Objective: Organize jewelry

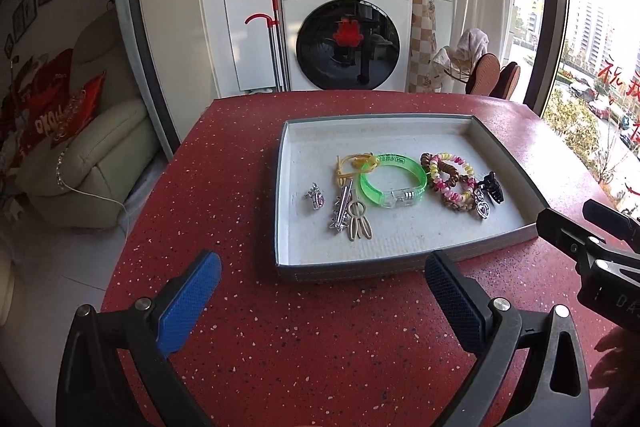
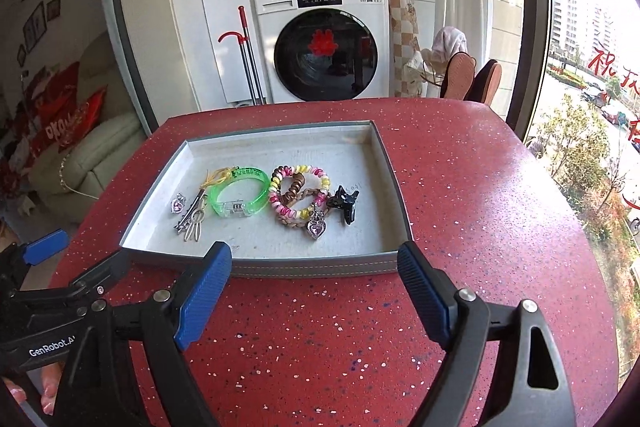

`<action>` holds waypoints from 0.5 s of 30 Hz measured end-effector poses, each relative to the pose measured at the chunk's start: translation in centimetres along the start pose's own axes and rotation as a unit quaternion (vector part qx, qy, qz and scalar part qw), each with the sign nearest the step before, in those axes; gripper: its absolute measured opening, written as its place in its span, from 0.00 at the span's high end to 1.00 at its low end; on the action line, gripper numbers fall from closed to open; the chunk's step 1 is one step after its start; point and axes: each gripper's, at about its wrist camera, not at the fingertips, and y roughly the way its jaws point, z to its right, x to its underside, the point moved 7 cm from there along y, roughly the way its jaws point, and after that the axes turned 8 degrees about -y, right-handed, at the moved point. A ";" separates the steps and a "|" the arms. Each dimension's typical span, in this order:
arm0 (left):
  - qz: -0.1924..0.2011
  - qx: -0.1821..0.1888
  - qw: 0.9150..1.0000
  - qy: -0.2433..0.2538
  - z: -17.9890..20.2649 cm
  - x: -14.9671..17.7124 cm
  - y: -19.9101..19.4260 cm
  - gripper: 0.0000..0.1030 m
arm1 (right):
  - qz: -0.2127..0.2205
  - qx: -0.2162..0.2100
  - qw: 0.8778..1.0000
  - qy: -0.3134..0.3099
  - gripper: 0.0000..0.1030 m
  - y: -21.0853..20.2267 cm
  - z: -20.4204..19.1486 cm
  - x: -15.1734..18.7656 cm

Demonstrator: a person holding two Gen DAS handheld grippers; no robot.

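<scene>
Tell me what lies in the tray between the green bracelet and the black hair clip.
The coiled hair ties lie between the green bracelet and black hair clip, seen in both views.

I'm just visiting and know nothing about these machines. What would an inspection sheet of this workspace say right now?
Surface: red speckled table, bare around the tray.
Job's things: grey tray holding green bracelet, coiled hair ties, black hair clip, heart pendant, a smaller heart charm, silver and beige hair pins, yellow cord.
Clutter: nothing seen on the table outside the tray.
Grippers: left tool and right tool both open, empty, short of the tray.
Cables: thin white cord by the sofa.
Surroundings: washing machine, cream sofa, window.
</scene>
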 end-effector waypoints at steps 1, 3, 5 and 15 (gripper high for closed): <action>-0.003 0.001 1.000 -0.003 -0.1 0.3 -0.1 0.00 | 0.003 0.000 1.000 -0.003 0.15 -0.2 -0.1 0.2; -0.003 -0.002 1.000 -0.005 -0.2 0.8 -0.2 0.00 | 0.005 0.004 1.000 -0.006 0.15 -0.4 -0.3 0.6; 0.003 -0.010 1.000 -0.004 -0.4 1.3 -0.5 0.00 | 0.008 0.009 1.000 -0.006 0.15 -0.7 -0.4 1.0; 0.031 -0.023 0.999 -0.007 -1.2 3.1 -1.7 0.00 | 0.007 0.017 1.000 -0.015 0.15 -2.0 -1.1 2.9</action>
